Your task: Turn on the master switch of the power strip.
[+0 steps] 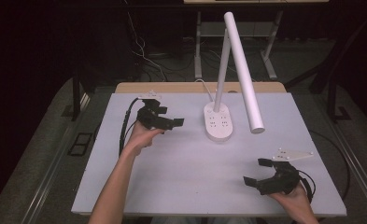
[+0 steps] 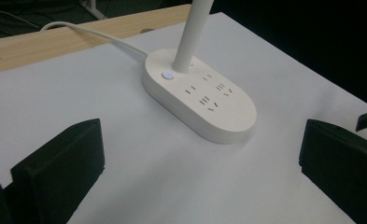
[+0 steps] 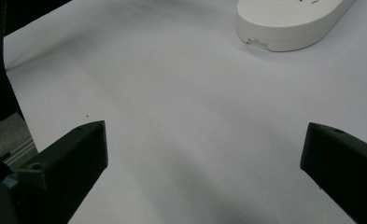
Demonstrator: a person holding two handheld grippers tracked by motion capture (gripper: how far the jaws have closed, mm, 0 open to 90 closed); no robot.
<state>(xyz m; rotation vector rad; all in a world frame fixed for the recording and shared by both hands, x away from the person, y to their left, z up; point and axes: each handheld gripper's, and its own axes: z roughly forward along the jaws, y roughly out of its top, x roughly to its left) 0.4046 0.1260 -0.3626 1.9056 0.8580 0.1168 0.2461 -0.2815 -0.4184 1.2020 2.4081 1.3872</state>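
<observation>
Standing between the wide-jawed left tool and right tool: a white lamp.

The lamp stands on the tabletop near its far edge; its cord runs off that edge.

One white desk lamp, two hand-held grippers, one table.

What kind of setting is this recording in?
Probably a lab or recording room: a white-topped table holding one desk lamp, cables on the floor behind, dark surroundings.
</observation>
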